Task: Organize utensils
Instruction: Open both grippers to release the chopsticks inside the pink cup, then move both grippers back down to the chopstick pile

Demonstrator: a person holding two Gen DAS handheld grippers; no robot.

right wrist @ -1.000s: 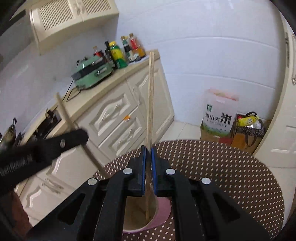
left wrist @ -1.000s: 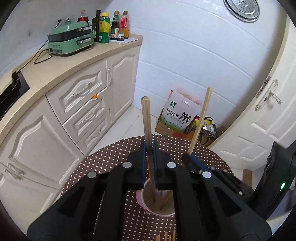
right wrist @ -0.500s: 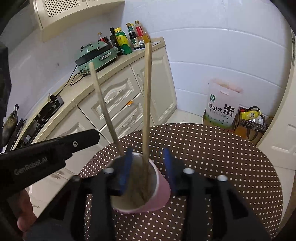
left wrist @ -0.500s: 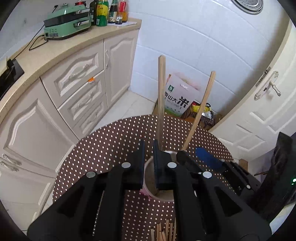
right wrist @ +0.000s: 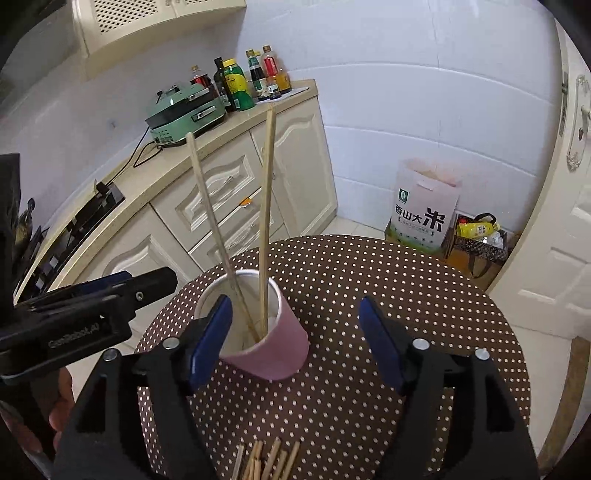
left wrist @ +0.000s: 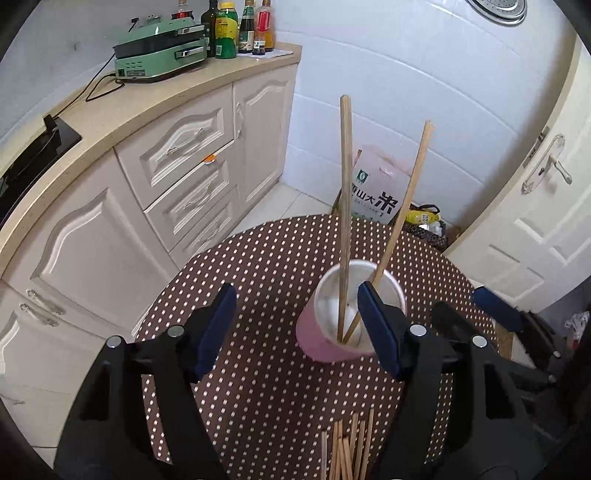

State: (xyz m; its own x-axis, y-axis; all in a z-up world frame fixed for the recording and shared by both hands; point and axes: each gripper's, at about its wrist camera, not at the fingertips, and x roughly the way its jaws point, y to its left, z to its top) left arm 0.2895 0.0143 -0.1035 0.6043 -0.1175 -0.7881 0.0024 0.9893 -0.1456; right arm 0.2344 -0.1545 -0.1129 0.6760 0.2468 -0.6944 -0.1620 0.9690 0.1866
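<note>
Closest to my left wrist camera, a loose bundle of thin wooden chopsticks (left wrist: 347,448) lies flat on the round worktop with its brown, white-dotted cloth (left wrist: 266,266), their ends poking in at the bottom edge; my right wrist camera shows the same bundle (right wrist: 267,461) at its own lower edge. Just above it, my left gripper (left wrist: 295,328) has its blue-padded jaws spreading apart and still widening, with nothing pinched between them: only dotted cloth shows in the gap, and the right-hand pad sits in front of the cup's rim. My right gripper (right wrist: 295,336) is likewise opening, its jaws wide and empty, the left-hand pad overlapping the cup's near edge in view; I cannot tell whether it touches. A little farther on stands the pink paper cup with a white inside (left wrist: 325,339), upright near the middle of the worktop, and in it two long wooden chopsticks (left wrist: 345,206) rest with their tips at the bottom, one nearly vertical, the other leaning outward against the rim. From the right wrist view, the left gripper's black body (right wrist: 85,314) reaches in from the left, beside the cup. Beyond the worktop are cream kitchen cabinets (left wrist: 177,158), a green countertop grill (left wrist: 159,51) and a row of sauce bottles (left wrist: 240,26).
</note>
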